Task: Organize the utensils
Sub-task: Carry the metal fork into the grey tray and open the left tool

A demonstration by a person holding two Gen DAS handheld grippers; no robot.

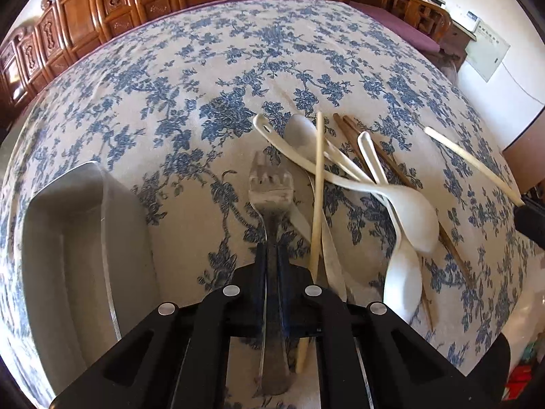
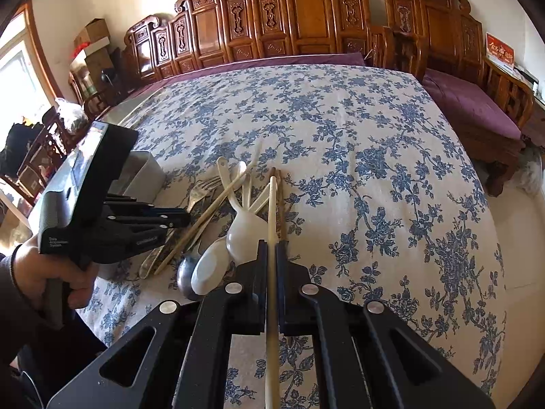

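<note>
Ahead of your grippers you had a blue-flowered white tablecloth [image 2: 374,170], with carved brown wooden panels [image 2: 306,17] standing beyond it.

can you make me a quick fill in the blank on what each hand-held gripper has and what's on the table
1. The left hand-held gripper is shut on a metal ____.
2. The right hand-held gripper is shut on a cream-coloured ____.
3. The grey tray lies to the ____ of the utensil pile in the left wrist view.
4. The tablecloth has a floral print in the colour ____.

Missing words: fork; chopstick; left; blue
</note>
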